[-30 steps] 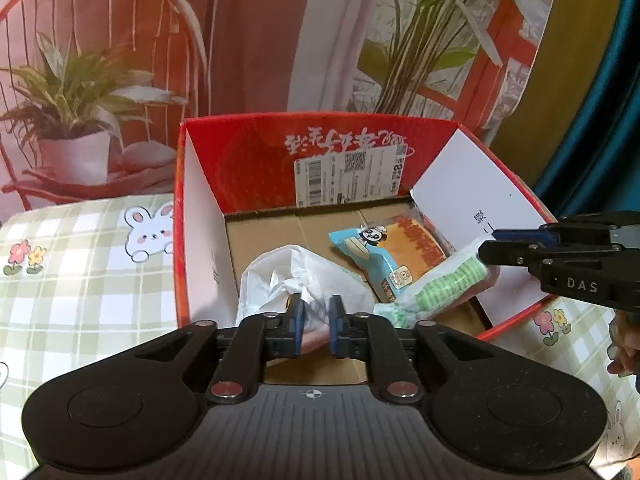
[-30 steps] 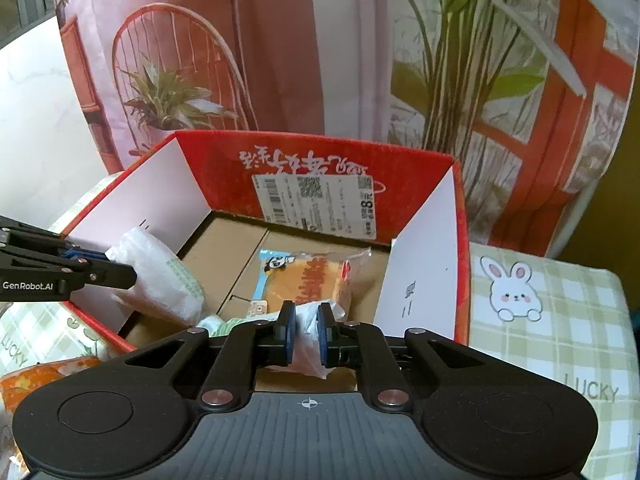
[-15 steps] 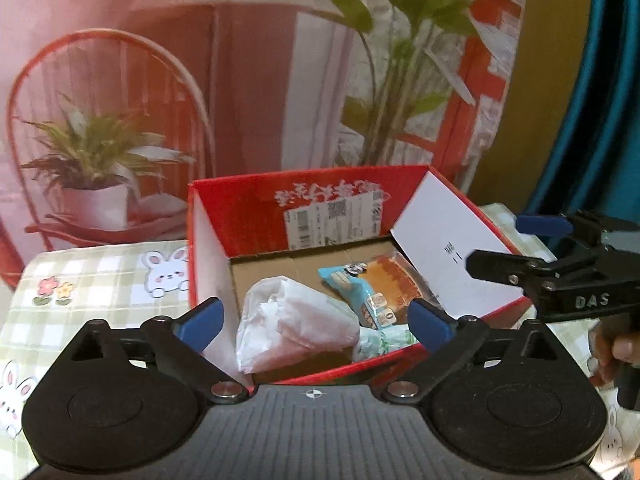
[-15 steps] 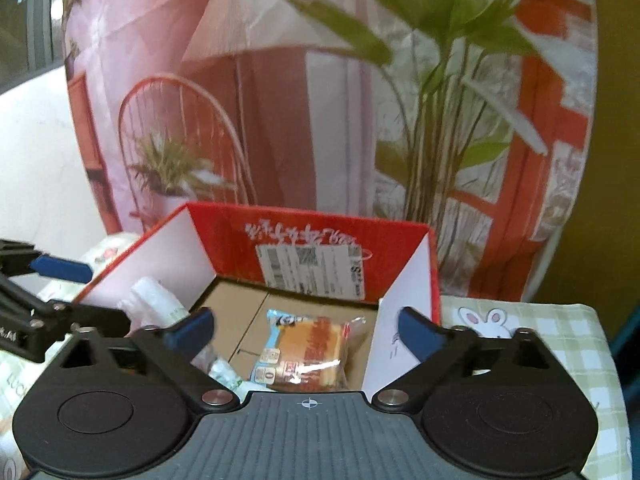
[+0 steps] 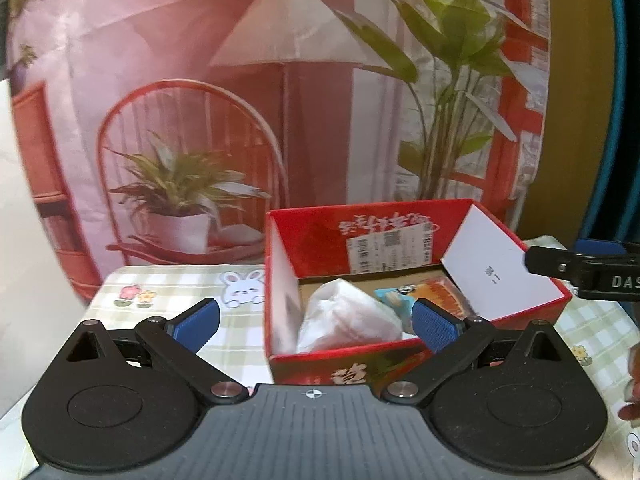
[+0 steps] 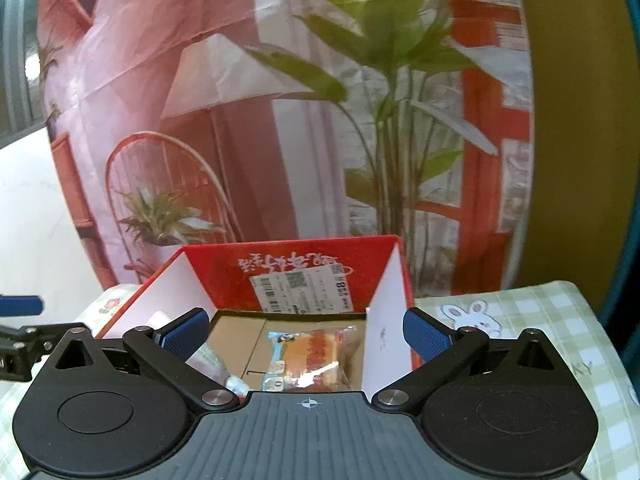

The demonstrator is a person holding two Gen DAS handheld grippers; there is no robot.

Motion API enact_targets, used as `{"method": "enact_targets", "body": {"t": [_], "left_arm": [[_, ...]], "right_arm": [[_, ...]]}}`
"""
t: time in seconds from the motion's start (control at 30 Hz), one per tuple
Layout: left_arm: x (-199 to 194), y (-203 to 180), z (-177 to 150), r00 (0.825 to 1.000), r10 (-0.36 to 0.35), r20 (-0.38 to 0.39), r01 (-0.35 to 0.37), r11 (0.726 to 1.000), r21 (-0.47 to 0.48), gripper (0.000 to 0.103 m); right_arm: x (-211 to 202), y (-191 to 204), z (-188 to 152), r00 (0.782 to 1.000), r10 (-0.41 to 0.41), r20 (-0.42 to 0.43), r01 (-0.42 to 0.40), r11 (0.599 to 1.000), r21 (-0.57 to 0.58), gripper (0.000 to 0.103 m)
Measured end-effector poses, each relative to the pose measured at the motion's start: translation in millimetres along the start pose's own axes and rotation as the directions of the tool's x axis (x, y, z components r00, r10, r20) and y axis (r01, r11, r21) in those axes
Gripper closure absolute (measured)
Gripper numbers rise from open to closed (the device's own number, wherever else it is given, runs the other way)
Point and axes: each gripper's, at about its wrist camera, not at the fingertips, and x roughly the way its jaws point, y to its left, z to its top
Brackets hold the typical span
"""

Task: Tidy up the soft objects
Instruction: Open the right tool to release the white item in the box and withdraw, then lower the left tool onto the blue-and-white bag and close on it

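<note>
Though spread wide, left hand-held gripper (image 5: 316, 322) short of white bag (image 5: 346, 322).

One red box (image 5: 400, 236), three soft packets inside (one mostly hidden).

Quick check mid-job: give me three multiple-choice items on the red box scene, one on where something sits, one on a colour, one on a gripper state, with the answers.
1. Where is the white wrapped bundle?
A. Inside the red box
B. On the checked tablecloth beside the box
C. Between the pads of the left hand-held gripper

2. What colour are the box's inner side flaps?
A. Green
B. White
C. Black

3. How does the right hand-held gripper stand?
A. Shut on the orange snack packet
B. Shut on nothing
C. Open, holding nothing

Answers:
1. A, the bundle lies within the box walls, at its left side in the left wrist view.
2. B, both flaps show white against the red outer walls.
3. C, its blue pads stand wide apart and the packet lies in the box beyond them.
</note>
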Motion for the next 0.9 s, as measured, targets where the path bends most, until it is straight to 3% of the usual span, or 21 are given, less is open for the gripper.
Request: {"method": "enact_targets", "body": {"t": [0.2,0.5,0.9], "left_arm": [[-11.8,0.2,-18.7,1.0,-0.02,-0.012,0.02,1.0,-0.003,0.0],[-14.8,7.3,-42.3,0.999,-0.048,-0.025,0.046,0.994,-0.097,0.0],[-2.7,10.7,-66.3,0.985,-0.086,-0.147,0.064,0.987,-0.149,0.0]], "right_arm": [[-17.0,-3.0,-14.9,1.0,0.015,0.02,-0.015,1.0,0.019,0.0],[-30.5,-6.8,-46.0,0.999,0.027,0.035,-0.029,0.999,0.046,0.0],[-29.7,-1.3,-74.1,0.997,0.021,-0.068,-0.022,1.0,-0.013,0.0]]}}
